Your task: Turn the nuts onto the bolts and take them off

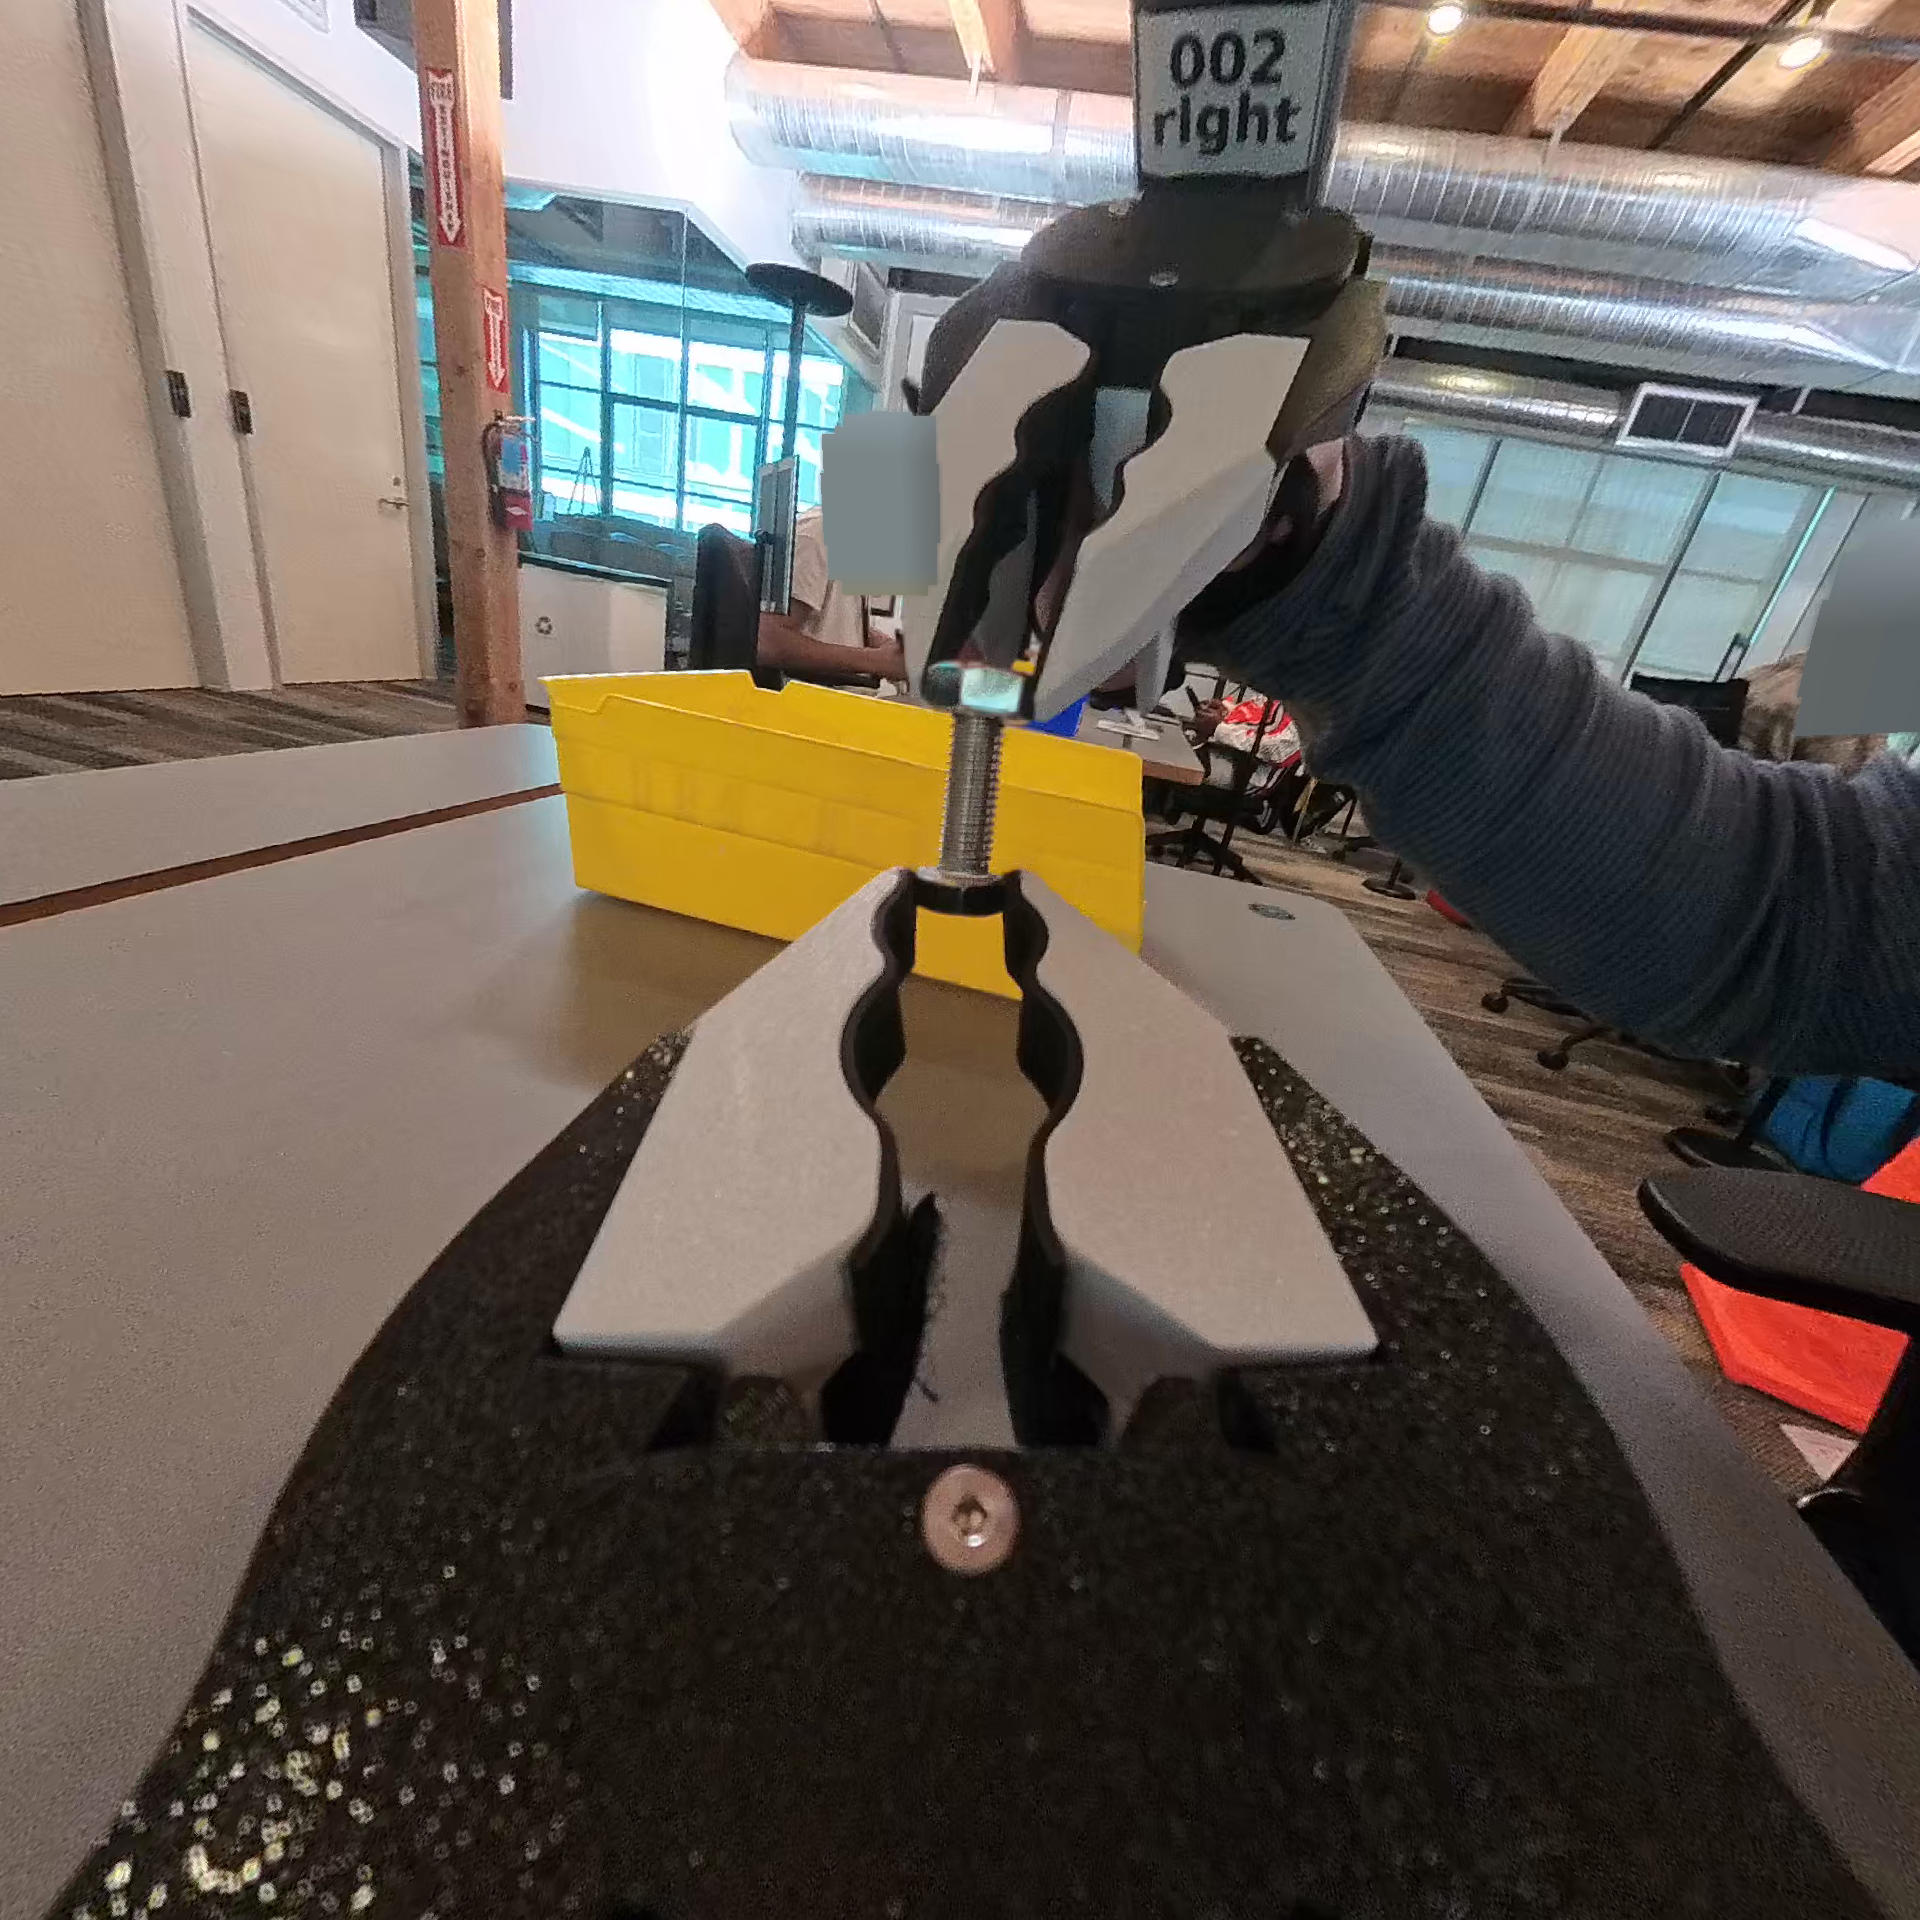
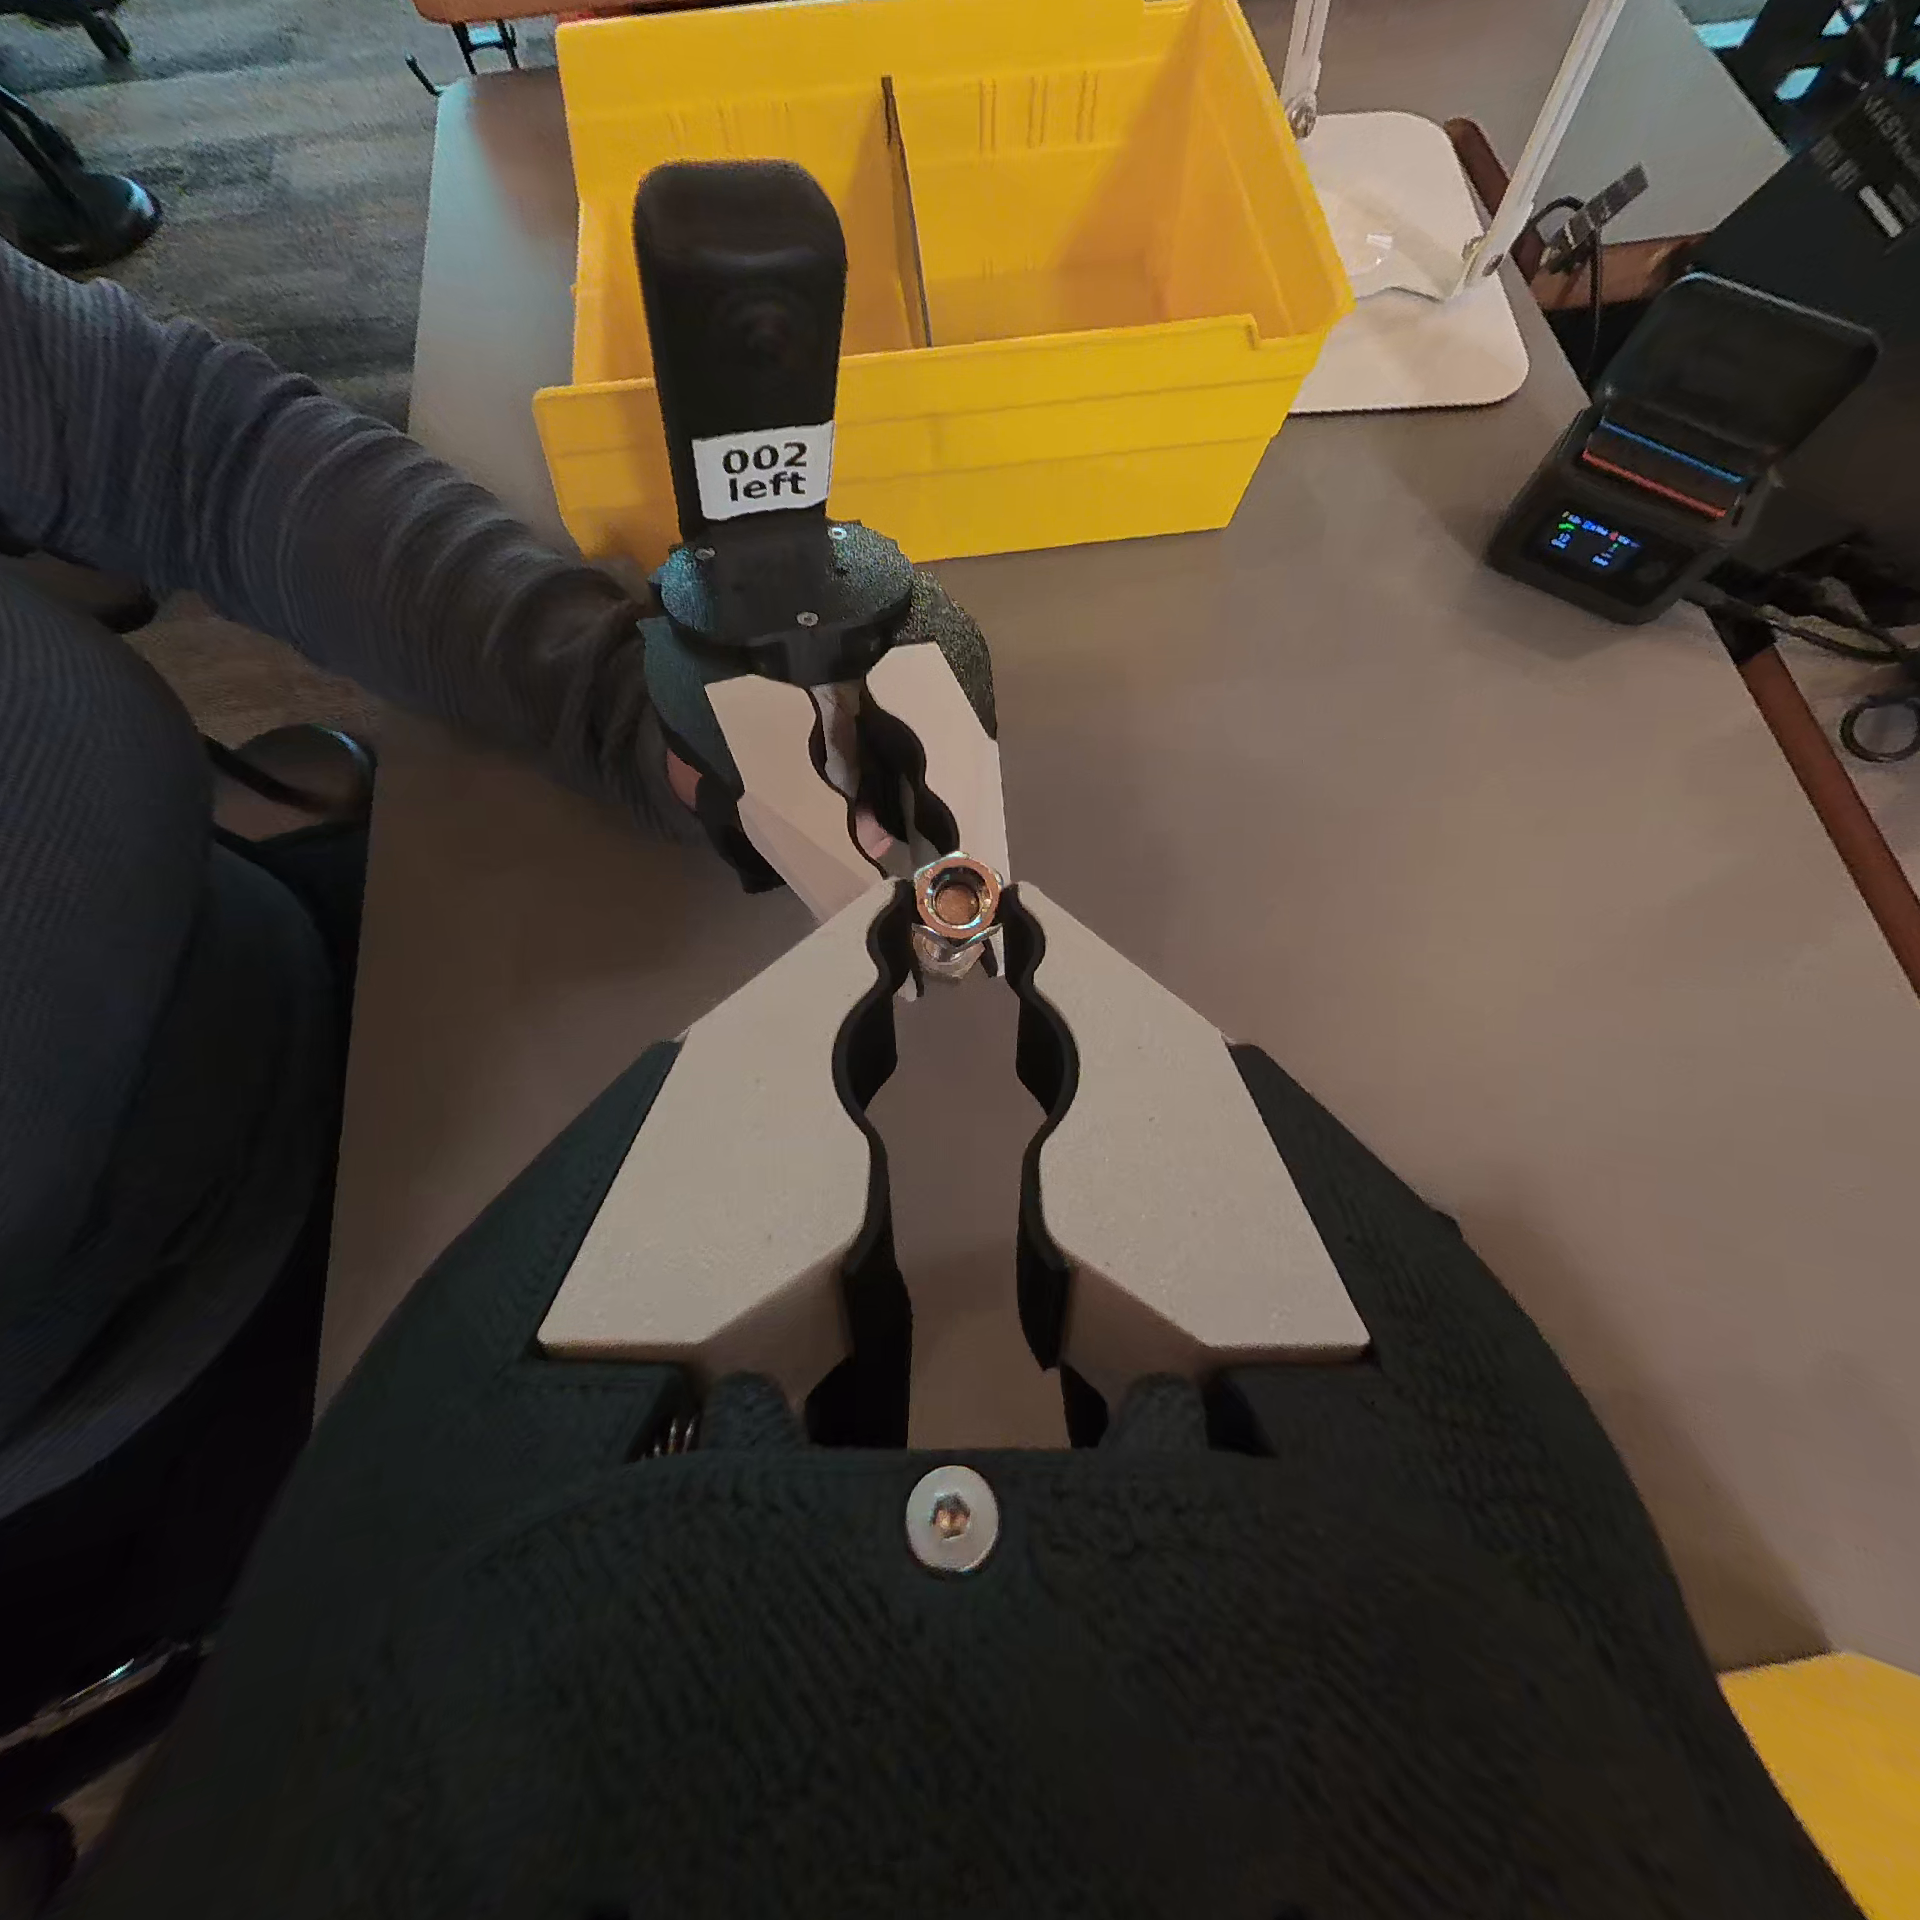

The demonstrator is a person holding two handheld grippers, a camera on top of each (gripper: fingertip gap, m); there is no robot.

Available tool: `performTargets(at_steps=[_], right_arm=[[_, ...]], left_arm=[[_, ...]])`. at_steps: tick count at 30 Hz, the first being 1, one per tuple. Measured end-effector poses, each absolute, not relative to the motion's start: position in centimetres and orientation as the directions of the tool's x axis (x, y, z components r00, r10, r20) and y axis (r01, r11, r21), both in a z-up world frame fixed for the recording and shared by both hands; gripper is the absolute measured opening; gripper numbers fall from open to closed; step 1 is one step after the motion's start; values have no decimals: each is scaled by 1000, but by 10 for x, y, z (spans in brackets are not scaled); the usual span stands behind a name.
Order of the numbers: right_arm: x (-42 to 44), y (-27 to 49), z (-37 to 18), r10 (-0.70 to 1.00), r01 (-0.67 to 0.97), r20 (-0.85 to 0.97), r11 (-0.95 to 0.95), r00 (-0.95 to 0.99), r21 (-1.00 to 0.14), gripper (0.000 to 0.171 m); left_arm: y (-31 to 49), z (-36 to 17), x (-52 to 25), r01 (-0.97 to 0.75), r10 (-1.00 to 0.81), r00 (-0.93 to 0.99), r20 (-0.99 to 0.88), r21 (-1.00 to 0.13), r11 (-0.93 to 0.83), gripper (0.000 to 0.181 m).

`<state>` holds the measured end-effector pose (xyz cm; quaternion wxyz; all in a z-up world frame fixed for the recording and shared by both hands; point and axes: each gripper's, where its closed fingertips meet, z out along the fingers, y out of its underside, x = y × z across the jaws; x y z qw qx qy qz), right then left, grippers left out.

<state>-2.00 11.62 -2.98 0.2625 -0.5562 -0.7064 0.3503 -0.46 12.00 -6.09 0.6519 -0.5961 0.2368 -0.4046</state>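
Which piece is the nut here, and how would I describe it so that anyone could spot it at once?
Start at the yellow bin on the grey table. In front of it the left gripper holds a threaded bolt upright by its lower end. The nut is the silver hexagon at the bolt's top, pinched by the right gripper; from above, its centre hole shows.

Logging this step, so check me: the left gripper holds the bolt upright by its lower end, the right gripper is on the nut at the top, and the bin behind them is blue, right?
Nearly. The bin is yellow, as both wrist views show. The rest stands: the left gripper grips the bolt low, the right gripper on the nut.
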Motion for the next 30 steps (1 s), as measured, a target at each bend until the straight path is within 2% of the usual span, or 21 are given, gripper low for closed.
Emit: performTargets(at_steps=[8, 10, 12, 14, 18, 24, 30], right_arm=[[-18, 117, -32, 980, 653, -27, 111, -197, -749, 17], [-21, 118, -27, 984, 619, -20, 97, -179, -779, 31], [-26, 120, -17, 989, 534, -10, 70, -144, -842, 45], [-31, 120, -6, 994, 378, 3, 43, -105, -925, 58], [-33, 115, -14, 999, 150, -13, -5, -48, -989, 70], [-39, 107, -21, 993, -25, -85, -87, -80, -996, 74], [-43, 102, -20, 990, -46, -82, -88, -119, -995, 80]], left_arm=[[121, -63, -4, 226, -804, 573, 161, -974, -34, 14], [122, -62, -6, 243, -802, 571, 176, -969, -40, 14], [122, -60, -9, 267, -801, 567, 193, -963, -43, 14], [122, -57, -12, 292, -805, 556, 207, -956, -44, 14], [121, -54, -15, 328, -817, 530, 228, -943, -51, 14], [118, -56, -10, 311, -835, 506, 218, -949, -59, 14], [118, -58, -4, 285, -845, 494, 204, -956, -64, 14]])
